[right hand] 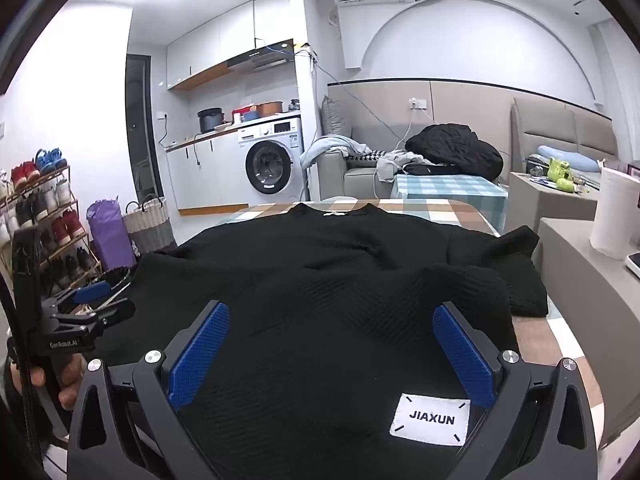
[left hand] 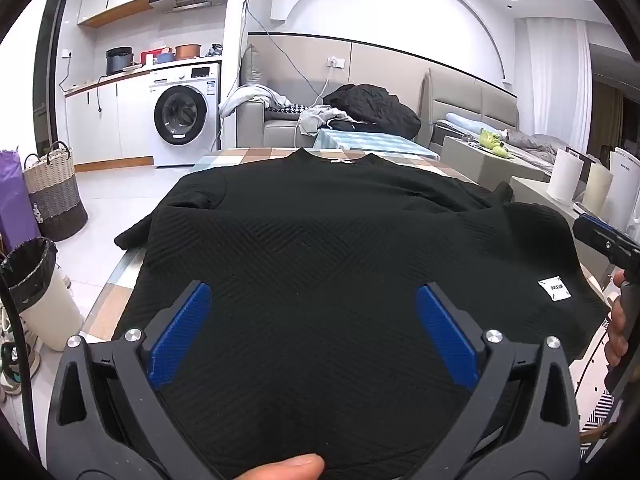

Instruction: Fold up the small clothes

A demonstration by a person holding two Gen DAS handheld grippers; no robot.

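A black ribbed T-shirt (left hand: 320,232) (right hand: 320,280) lies spread on the checked table (left hand: 248,157) (right hand: 560,340), collar at the far end and hem nearest me. Its white JIAXUN label (right hand: 434,420) (left hand: 554,289) sits at the near right corner. My left gripper (left hand: 314,288) hovers open over the hem's left part, blue pads wide apart and pressing on nothing. Over the right part, just above the label, my right gripper (right hand: 331,307) also stands open. Each gripper shows at the edge of the other's view: the right gripper (left hand: 600,236) and the left gripper (right hand: 92,300). The shirt's right side is bunched in a fold (right hand: 480,276).
A lined bin (left hand: 40,280) and woven basket (left hand: 54,192) stand left of the table, with a shoe rack (right hand: 44,216) beyond. Low grey tables with paper rolls (right hand: 612,216) flank the right. A washing machine (left hand: 182,114) and a sofa piled with clothes (left hand: 372,108) are at the back.
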